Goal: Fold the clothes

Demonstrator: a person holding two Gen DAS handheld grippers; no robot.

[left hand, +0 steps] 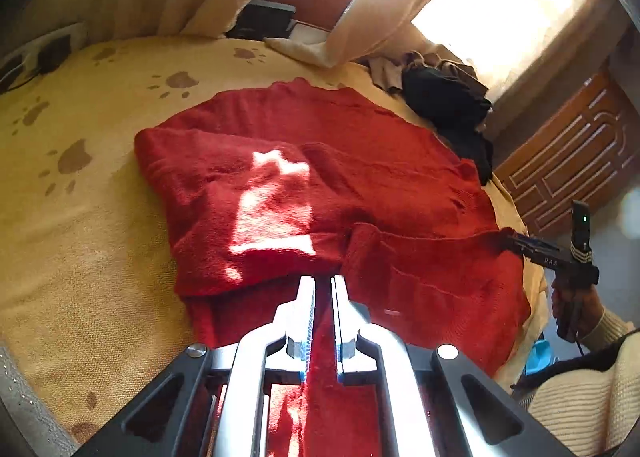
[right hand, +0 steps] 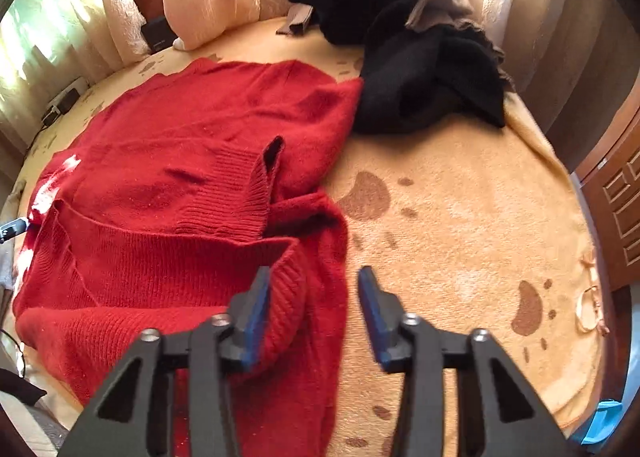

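The only lettering I can make out is on the right gripper (left hand: 505,235), seen from the left wrist: small pale characters printed along its dark body, which look like "DAS", though they are too small to be sure. A dark box (right hand: 157,35) by the curtain carries a faint pale mark, too blurred to read.
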